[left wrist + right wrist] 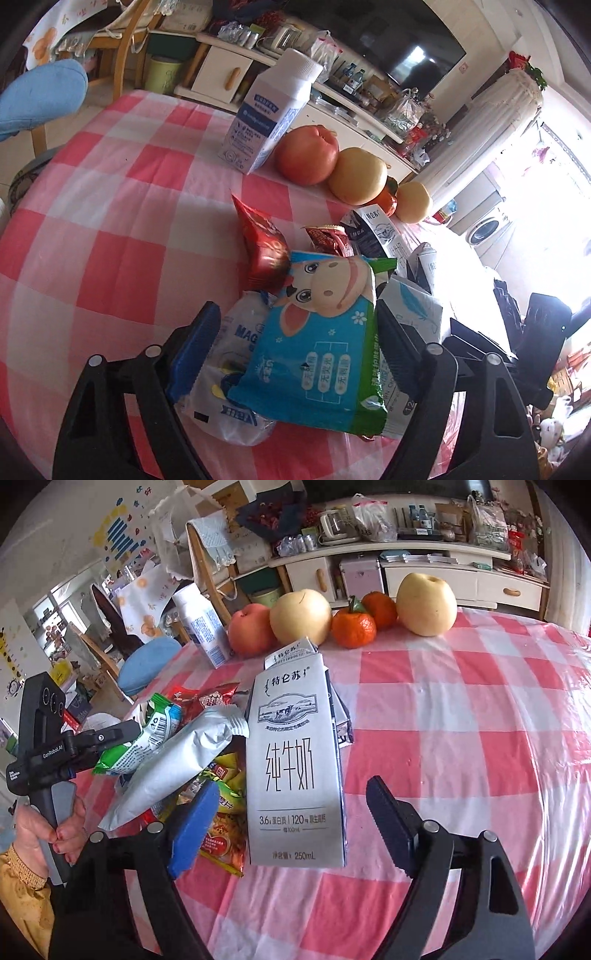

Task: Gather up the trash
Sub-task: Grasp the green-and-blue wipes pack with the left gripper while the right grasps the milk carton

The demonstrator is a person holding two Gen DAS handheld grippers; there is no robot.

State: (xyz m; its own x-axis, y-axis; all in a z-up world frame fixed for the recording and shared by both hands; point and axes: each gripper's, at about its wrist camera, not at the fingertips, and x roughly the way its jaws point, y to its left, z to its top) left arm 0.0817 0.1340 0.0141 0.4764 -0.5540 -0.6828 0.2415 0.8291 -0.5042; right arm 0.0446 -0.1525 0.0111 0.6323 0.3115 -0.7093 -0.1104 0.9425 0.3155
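A heap of trash lies on the pink checked tablecloth [110, 229]. My left gripper [295, 350] is open astride a blue and green wipes packet [321, 332] with a cartoon cow on it. Its blue pad [195, 350] is against a clear plastic bag [229, 369] beside the packet. A red snack wrapper [262, 243] lies just beyond. My right gripper [291, 827] is open around a flattened grey milk carton [295, 757], with a gap on each side. A silver pouch [177, 768] and yellow wrappers [225, 834] lie left of the carton.
An apple [306, 155], two pears, tangerines [352, 627] and a white bottle [266, 114] stand at the table's far side. A person's hand [66, 827] holds the left gripper's handle. A chair with a blue cushion [40, 96] is beyond the table edge.
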